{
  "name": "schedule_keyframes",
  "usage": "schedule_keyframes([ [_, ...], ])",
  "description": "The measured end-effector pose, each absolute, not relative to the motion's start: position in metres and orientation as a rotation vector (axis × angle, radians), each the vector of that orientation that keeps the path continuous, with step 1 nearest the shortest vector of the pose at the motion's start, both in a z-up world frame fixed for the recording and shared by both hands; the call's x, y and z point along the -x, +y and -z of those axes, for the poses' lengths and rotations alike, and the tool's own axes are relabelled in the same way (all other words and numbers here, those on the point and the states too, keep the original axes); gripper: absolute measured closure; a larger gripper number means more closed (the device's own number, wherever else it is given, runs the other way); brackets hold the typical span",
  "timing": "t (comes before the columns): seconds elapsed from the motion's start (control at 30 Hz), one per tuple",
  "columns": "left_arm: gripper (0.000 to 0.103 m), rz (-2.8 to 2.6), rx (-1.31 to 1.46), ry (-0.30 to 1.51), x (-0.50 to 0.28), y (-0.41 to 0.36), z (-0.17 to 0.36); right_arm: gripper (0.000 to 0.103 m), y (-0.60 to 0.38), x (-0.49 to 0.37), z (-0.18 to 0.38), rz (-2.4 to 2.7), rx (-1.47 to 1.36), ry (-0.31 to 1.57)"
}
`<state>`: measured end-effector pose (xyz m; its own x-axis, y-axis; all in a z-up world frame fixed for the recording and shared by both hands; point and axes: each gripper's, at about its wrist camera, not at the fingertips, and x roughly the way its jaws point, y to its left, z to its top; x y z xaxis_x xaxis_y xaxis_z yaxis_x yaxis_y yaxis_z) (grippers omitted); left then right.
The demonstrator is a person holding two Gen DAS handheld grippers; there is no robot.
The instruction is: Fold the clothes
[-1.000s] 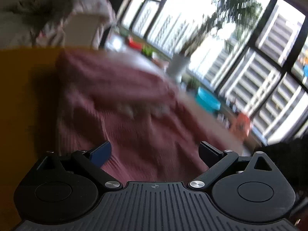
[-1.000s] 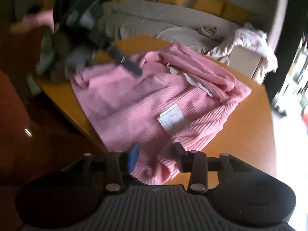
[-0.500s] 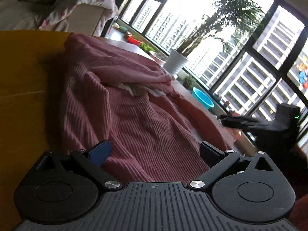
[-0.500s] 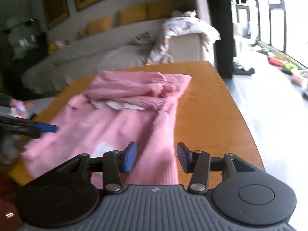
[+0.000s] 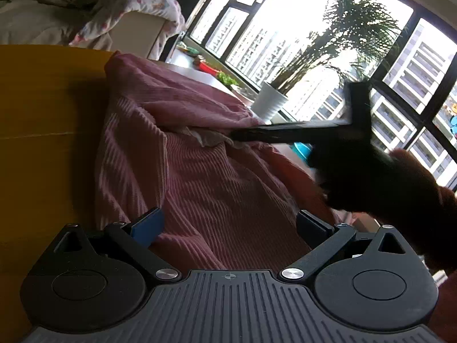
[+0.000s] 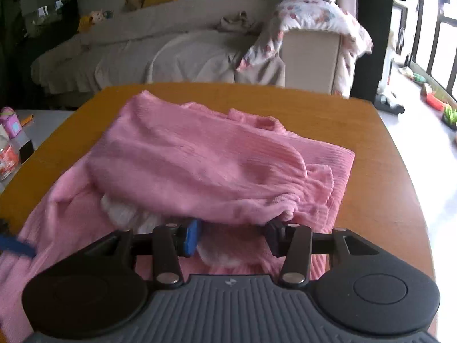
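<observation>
We see the orange tabletop [image 6: 394, 154] filling the middle of the right wrist view, with a sofa [image 6: 160, 51] and a draped floral blanket [image 6: 314, 23] across the top of the frame. On the tabletop lies the pink ribbed garment [image 6: 200, 154], spread over the centre and lower left of that view. We judge the folding barely begun: one upper layer is already turned over the body, forming a rounded fold across the middle of the frame, but the cloth is rumpled, its edges are uneven, and a white lining [image 6: 122, 214] pokes out beneath the fold at lower left. Squaring and the remaining folds look left to do. In the right wrist view the garment's long axis seems to run from the lower left toward the upper centre, a gathered cuff or hem [image 6: 311, 183] pointing to the right of the frame; which end is the neck we cannot tell. The right hand-held gripper [image 6: 232, 238] sits at the bottom centre, its jaws parted and straddling the fold's edge, not yet closed on it. The left hand-held gripper [image 5: 228, 225] at the bottom of its own view is spread wide above the cloth, grasping nothing.
</observation>
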<state>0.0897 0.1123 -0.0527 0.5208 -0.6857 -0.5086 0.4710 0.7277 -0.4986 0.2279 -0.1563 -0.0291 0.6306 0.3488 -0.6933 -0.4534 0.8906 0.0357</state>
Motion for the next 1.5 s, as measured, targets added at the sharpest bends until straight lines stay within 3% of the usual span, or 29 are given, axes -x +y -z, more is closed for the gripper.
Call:
schedule_keyframes([
  [0.27,0.002,0.65,0.315,0.746,-0.095,0.119,0.049,0.057,-0.144,-0.258,0.017,-0.514,0.155,0.708],
  [0.5,0.002,0.692,0.422,0.732,-0.089,0.123,0.035,0.045,-0.268,-0.158,-0.014,-0.349,-0.029,0.589],
  [0.67,0.002,0.811,0.523,0.667,-0.103,0.098,0.011,0.045,-0.313,-0.086,0.018,-0.267,-0.179,0.613],
  [0.87,0.006,0.833,0.577,0.681,-0.129,0.055,-0.002,0.045,-0.299,-0.057,0.048,-0.297,-0.263,0.597],
  [0.93,0.006,0.823,0.596,0.694,-0.135,0.045,-0.004,0.054,-0.286,-0.058,0.053,-0.314,-0.251,0.575],
  [0.97,0.006,0.818,0.606,0.701,-0.138,0.04,-0.005,0.085,-0.279,-0.058,0.052,-0.319,-0.223,0.568],
  [1.0,0.006,0.807,0.609,0.704,-0.14,0.039,-0.006,0.099,-0.273,-0.059,0.049,-0.319,-0.186,0.548],
  [1.13,0.006,0.755,0.591,0.7,-0.143,0.047,-0.014,0.1,-0.241,-0.04,0.021,-0.393,0.111,0.42],
  [1.33,0.007,0.782,0.574,0.71,-0.162,0.034,-0.021,0.099,-0.187,-0.015,0.041,-0.547,0.583,0.452],
  [1.5,0.02,0.864,0.643,0.858,-0.188,-0.01,0.013,0.095,-0.174,-0.007,0.049,-0.553,0.693,0.44],
])
